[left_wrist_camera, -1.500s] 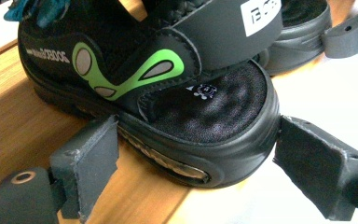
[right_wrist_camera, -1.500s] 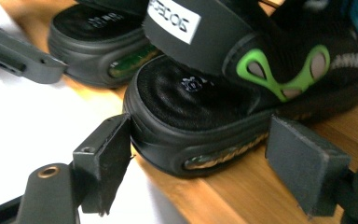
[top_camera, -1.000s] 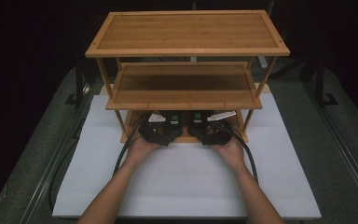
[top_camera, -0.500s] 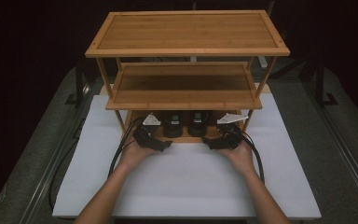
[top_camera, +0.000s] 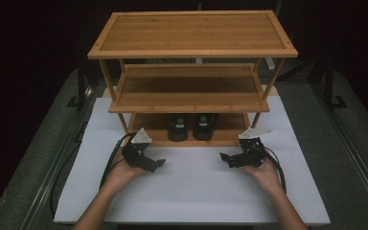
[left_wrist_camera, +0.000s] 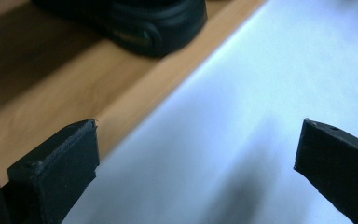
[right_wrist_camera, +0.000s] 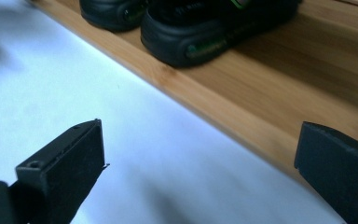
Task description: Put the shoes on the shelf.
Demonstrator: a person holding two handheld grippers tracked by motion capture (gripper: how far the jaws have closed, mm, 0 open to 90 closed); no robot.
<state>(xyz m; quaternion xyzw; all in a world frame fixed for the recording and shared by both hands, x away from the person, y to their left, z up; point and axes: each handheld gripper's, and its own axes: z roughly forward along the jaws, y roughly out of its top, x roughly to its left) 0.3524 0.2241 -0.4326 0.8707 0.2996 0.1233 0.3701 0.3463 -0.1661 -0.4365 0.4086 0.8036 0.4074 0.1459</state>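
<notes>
Shoes (top_camera: 190, 126), black and rubbery-looking, sit as a pair mid-frame on the bottom board of the bamboo rack (top_camera: 191, 33). Nearer, low in frame, left hand-held gripper (top_camera: 156, 163) and right hand-held gripper (top_camera: 226, 158) just spread wide, nothing between them, over the smooth white surface (top_camera: 191, 201). Dark room behind.

White mat (top_camera: 191, 191) before me lies open; black shoes (top_camera: 189, 127) block my tongs at the middle of the rack's (top_camera: 191, 48) bottom shelf.
</notes>
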